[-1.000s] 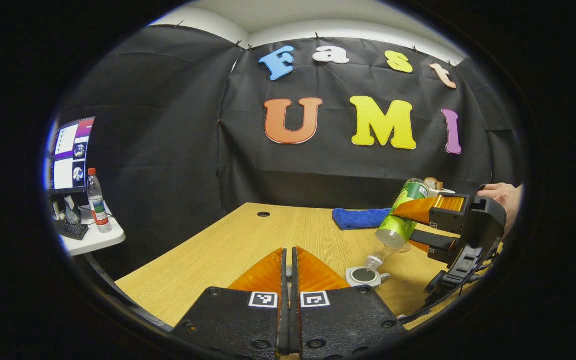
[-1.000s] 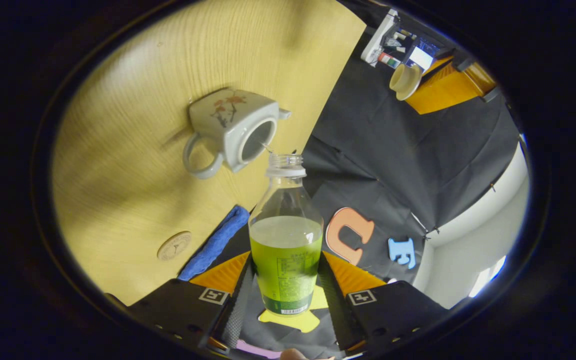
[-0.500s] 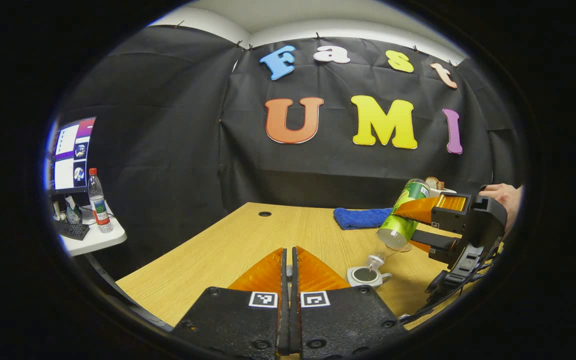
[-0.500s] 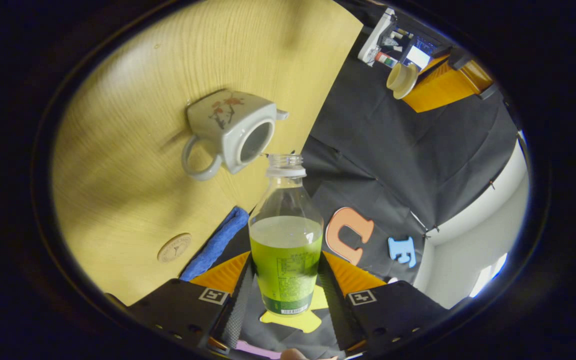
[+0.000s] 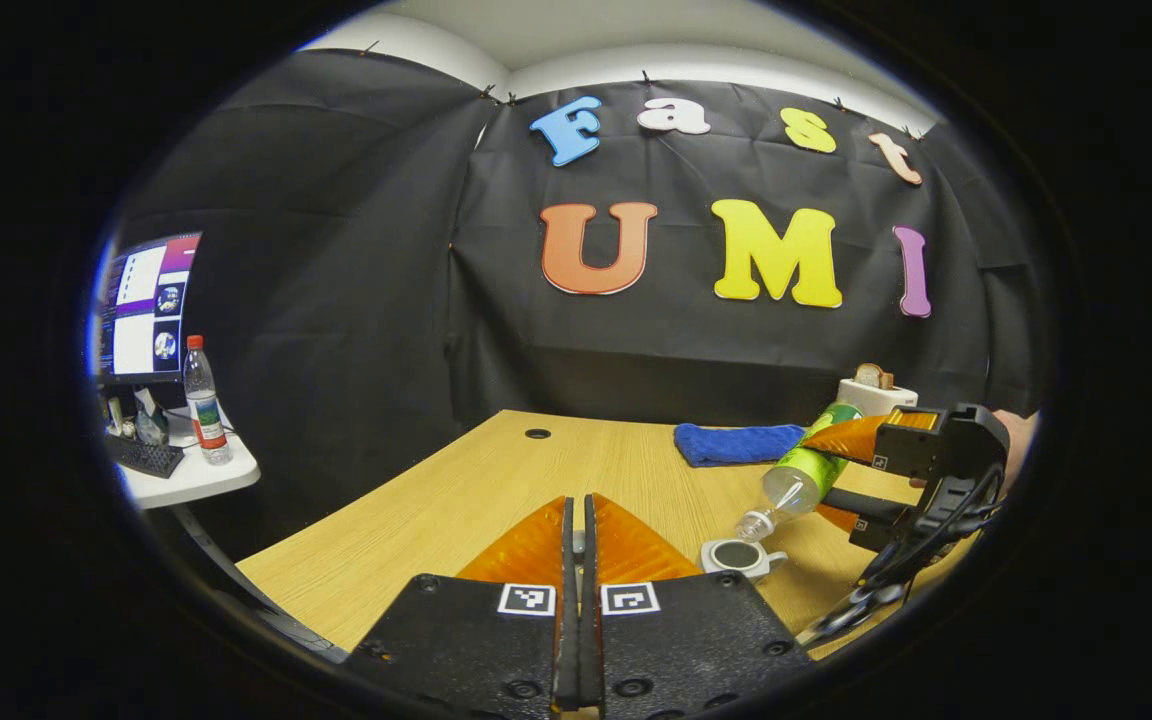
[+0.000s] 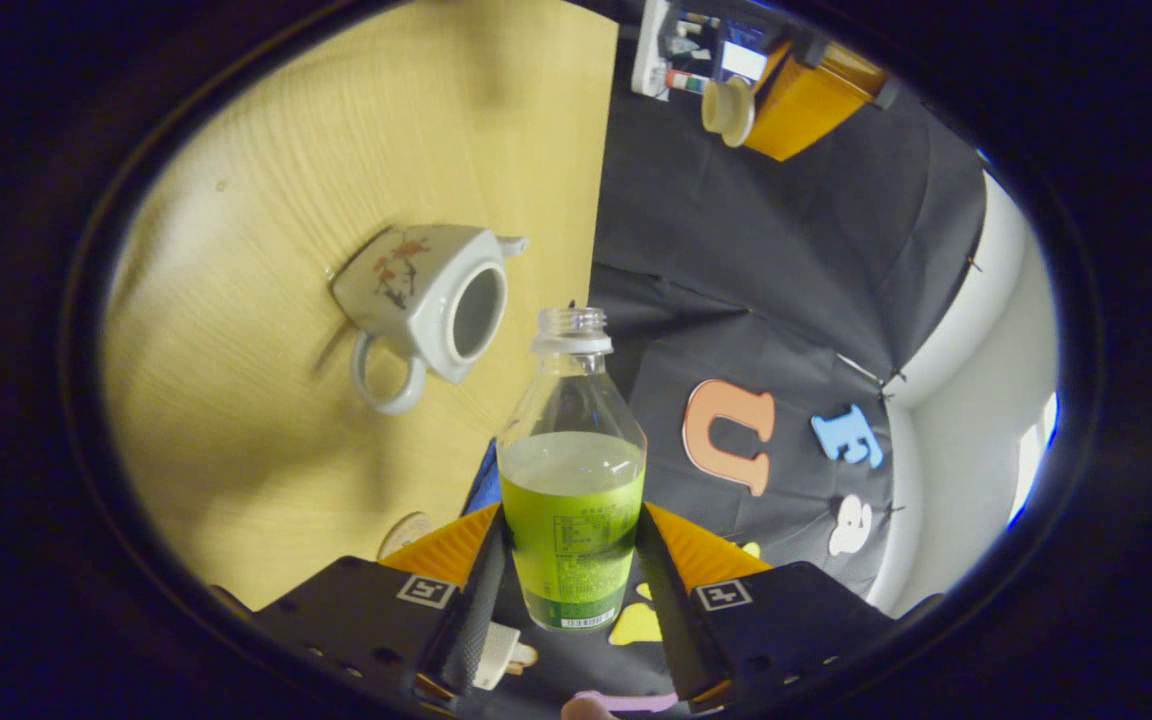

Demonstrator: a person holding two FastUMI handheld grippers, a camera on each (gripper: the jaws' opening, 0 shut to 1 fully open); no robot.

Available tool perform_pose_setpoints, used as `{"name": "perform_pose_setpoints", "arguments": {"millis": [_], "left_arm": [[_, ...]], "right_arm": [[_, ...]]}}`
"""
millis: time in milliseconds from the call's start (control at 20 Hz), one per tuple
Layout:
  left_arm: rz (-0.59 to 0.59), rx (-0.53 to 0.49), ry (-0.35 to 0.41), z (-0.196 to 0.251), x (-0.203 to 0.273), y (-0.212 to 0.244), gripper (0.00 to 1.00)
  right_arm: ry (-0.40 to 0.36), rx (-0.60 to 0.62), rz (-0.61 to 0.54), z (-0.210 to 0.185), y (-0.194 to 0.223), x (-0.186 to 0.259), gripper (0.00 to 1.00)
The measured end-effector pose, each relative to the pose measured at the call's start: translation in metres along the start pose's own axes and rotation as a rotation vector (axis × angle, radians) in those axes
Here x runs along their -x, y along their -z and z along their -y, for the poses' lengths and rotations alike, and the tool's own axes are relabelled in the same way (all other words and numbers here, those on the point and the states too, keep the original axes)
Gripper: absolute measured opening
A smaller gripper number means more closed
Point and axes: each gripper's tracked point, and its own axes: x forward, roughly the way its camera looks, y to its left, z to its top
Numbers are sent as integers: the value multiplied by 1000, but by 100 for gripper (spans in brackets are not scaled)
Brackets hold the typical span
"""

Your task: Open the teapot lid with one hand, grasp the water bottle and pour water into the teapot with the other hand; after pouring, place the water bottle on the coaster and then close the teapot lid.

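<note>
Closest in on my left gripper view, the left gripper [image 5: 576,520] had its two fingers pinched together, clamped on the teapot lid [image 6: 728,108], which I could only make out from the right gripper view, where it showed as one pale disc held up off the table at the far top. Just past those fingers sat one white teapot [image 5: 739,556] on the wooden table [image 5: 456,500], its mouth open and dark inside. Right above it hung the one water bottle [image 5: 798,476], tilted neck-down, its uncapped mouth just over the pot's opening but not touching it as far as I could tell. The right gripper [image 6: 571,560] was squeezing that bottle on both sides of the green label, and in its own view the bottle [image 6: 572,470] looked a bit under half full of greenish liquid, with the teapot [image 6: 426,300] off to the left showing one loop handle, one small spout and a flower print. One hand [image 5: 1014,432] sat behind that gripper at the right edge. One round coaster [image 6: 404,532] peeked out beside the right gripper's finger, partly hidden. Further back lay one folded blue cloth [image 5: 734,443], then one white box-like thing [image 5: 871,392] near the wall that I couldn't identify. Way off left, one side desk [image 5: 191,478] carried one monitor [image 5: 144,312], one keyboard [image 5: 141,458] and one red-capped bottle [image 5: 202,400].
</note>
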Motion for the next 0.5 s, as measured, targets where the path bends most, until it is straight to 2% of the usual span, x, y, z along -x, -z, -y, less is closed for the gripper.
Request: {"name": "perform_pose_setpoints", "arguments": {"millis": [250, 500], "left_arm": [[8, -4, 9, 3, 2, -4, 2], [10, -3, 33, 16, 1, -5, 2]], "right_arm": [[-55, -324, -2, -2, 4, 5, 71], [-97, -753, 17, 24, 12, 11, 73]]}}
